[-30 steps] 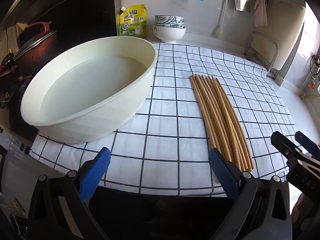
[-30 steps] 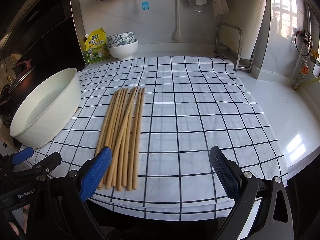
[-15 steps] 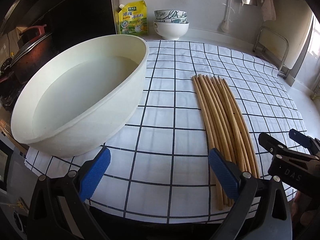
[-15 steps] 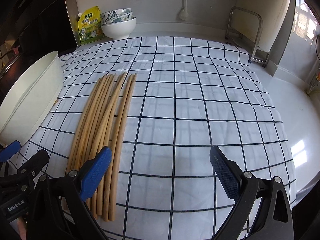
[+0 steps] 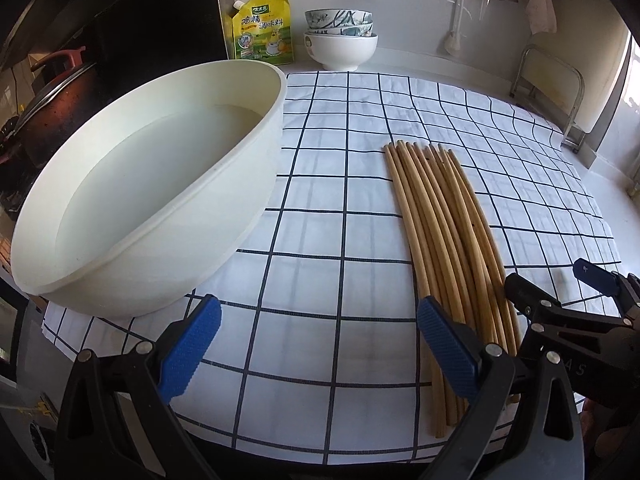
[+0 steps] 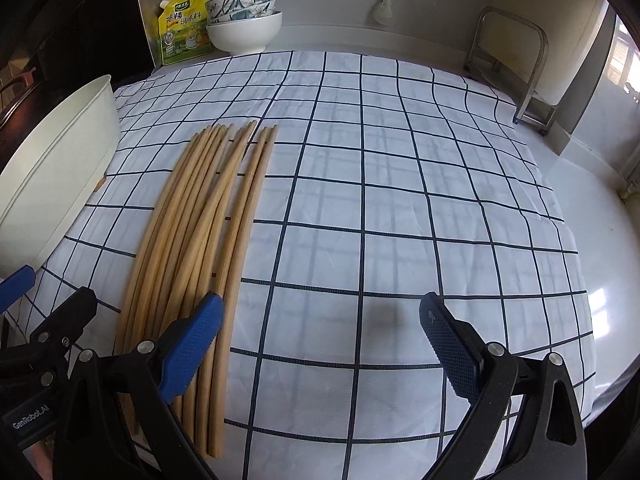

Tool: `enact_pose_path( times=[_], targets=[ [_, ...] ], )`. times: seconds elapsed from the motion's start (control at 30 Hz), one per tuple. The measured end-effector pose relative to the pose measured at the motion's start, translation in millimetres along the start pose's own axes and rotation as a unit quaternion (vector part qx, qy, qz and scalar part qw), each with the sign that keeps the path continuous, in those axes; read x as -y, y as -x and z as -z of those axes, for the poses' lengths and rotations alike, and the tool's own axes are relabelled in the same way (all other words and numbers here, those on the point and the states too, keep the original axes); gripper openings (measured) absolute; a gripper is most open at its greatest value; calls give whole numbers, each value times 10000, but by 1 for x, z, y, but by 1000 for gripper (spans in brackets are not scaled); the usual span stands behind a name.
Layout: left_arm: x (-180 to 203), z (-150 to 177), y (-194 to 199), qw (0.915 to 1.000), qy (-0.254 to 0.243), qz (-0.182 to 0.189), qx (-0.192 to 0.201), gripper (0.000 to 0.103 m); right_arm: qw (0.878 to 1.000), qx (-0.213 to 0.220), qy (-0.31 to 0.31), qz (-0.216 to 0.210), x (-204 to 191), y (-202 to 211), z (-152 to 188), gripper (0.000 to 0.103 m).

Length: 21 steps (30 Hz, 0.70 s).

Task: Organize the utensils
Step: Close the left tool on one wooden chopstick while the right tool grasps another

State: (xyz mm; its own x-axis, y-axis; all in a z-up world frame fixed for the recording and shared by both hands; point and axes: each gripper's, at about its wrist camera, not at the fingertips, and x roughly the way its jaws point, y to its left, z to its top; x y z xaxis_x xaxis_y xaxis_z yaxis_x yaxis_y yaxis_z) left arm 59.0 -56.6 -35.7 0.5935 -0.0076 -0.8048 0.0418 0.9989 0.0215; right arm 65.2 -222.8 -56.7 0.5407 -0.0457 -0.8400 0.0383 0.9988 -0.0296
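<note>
Several long wooden chopsticks [image 5: 448, 236] [image 6: 208, 240] lie side by side on a white cloth with a dark grid [image 5: 320, 216] [image 6: 380, 200]. My left gripper [image 5: 316, 344] hovers open over the cloth's near edge; its right finger sits over the chopsticks' near ends. My right gripper [image 6: 320, 344] is open too, with its left finger above the chopsticks' near ends. Each gripper shows at the edge of the other's view: the right gripper [image 5: 560, 292] and the left gripper [image 6: 48, 300]. Nothing is held.
A large cream basin [image 5: 152, 200] [image 6: 52, 184] holding water stands left of the chopsticks. At the back are a yellow pouch [image 5: 262, 28], stacked bowls [image 5: 340, 42] and a metal rack [image 6: 516, 64]. A dark pot [image 5: 44, 96] sits far left. White counter [image 6: 608, 280] lies right.
Both grippers have moved forward and lower over the cloth, so the chopsticks and basin look nearer. Both stay open; nothing on the cloth has shifted.
</note>
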Motion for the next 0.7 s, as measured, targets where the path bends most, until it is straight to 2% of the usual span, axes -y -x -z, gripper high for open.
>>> enact_pose_path(
  times=[0.7],
  targets=[
    [7,-3,-2,10000,-37,-14,1,97,9999,-85,97,-70,3,1,1,94]
  ],
)
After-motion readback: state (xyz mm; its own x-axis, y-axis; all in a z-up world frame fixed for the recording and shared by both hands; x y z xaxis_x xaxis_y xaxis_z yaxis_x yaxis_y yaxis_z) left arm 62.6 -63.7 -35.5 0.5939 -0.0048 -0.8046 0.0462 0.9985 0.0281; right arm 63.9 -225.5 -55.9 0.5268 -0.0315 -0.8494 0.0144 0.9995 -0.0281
